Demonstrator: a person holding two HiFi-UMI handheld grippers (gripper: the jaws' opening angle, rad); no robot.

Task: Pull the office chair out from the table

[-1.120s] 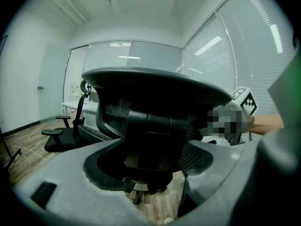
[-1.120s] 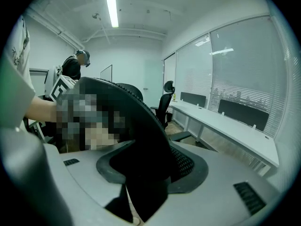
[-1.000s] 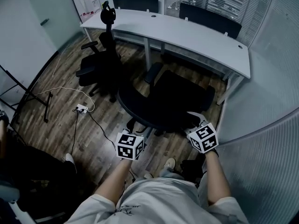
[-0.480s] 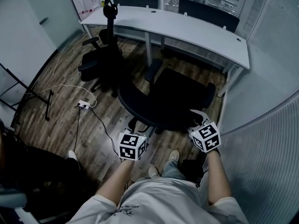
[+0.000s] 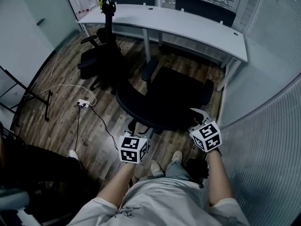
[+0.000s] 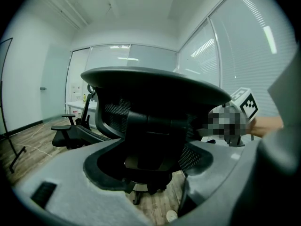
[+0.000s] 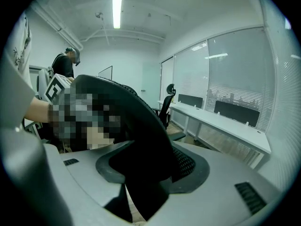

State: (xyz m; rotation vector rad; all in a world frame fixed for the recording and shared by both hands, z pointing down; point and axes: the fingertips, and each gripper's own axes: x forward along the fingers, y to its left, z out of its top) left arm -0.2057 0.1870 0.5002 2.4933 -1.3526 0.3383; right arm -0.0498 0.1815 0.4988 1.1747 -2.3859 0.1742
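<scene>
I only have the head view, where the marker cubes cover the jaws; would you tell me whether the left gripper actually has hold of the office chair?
Observer: Yes. The left gripper view shows the left gripper with its jaws closed on the office chair, on the black mesh backrest.
Operator: Thank you. And is the right one holding it too?
Observer: It is. In the right gripper view, the right gripper has its jaws closed on the backrest's edge, which runs up between them.
</scene>
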